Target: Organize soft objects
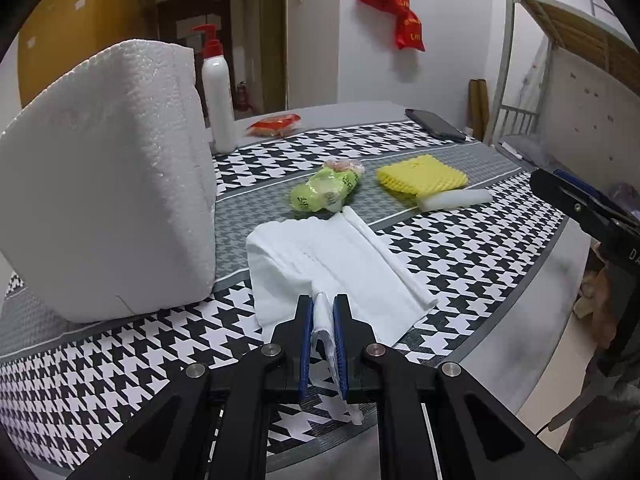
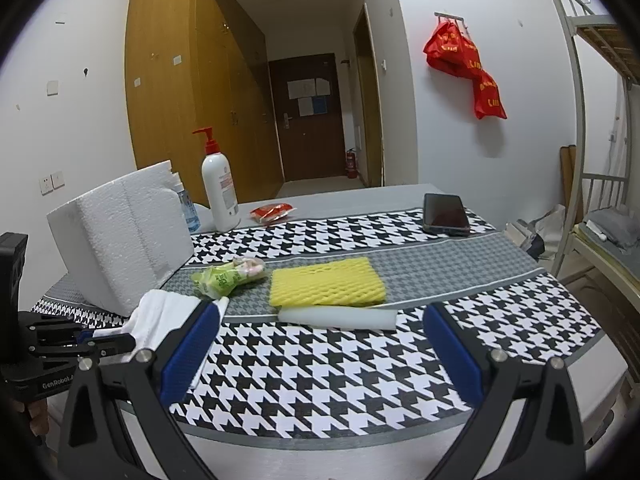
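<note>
Right beside the foam block point(image 1: 108, 184), on its open side, the white cloth point(image 1: 332, 264) is spread out over the houndstooth surface point(image 1: 460, 256), and the left gripper point(image 1: 322, 312) has its jaws clamped on the cloth's near edge. You can see a fold of the fabric squeezed between the blue pads point(image 1: 305, 332), with a bit of it hanging out below. So my read is that we're in the pick-up or drag stage for the cloth, the first of the soft things being sorted.

The right gripper point(image 2: 320, 344) is empty, with its jaws wide apart, and it hangs over bare surface on the far side of the cloth from the foam block. Beyond the cloth from the block sit the green bag point(image 1: 324, 192), the yellow sponge point(image 2: 326, 282) and a white foam strip point(image 2: 338, 316) lying right against the sponge's near edge.

Next move, I'd guess: either lift the cloth clear or get the right gripper onto another edge so it can be folded neatly. The cloth is floppy and only pinched at one spot, so it'll sag and trail. I'd watch that it doesn't sweep into the green bag just beyond it.
</note>
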